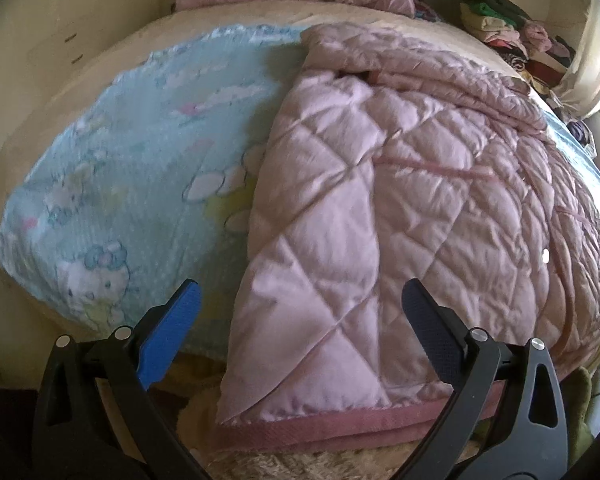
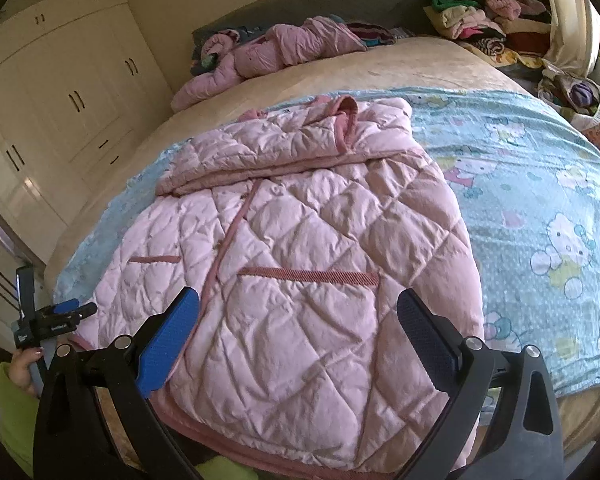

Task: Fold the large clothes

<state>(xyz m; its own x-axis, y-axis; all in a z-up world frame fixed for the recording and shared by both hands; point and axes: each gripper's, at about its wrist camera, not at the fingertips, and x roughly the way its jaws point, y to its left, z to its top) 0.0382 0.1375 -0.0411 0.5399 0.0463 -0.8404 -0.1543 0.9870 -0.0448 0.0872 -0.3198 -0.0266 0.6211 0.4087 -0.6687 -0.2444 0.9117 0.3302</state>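
Bed (image 2: 400, 64) under blue sheet (image 2: 540, 184), pink coat (image 2: 308, 240) spread flat for folding, left gripper (image 1: 300, 320) and right gripper (image 2: 298, 318) both agape, empty, poised at hem.

Cream wardrobe (image 2: 72, 92) (dark handles) beside bed (image 2: 400, 64), grey headboard (image 2: 320, 0).

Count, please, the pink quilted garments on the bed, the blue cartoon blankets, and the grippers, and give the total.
Pink quilted garments: 2, the pink quilted coat spread flat in front and the crumpled pink jacket near the headboard.
Blue cartoon blankets: 1, the blue blanket under the coat.
Grippers: 2, the left gripper and right gripper, both jaws open.
Total: 5
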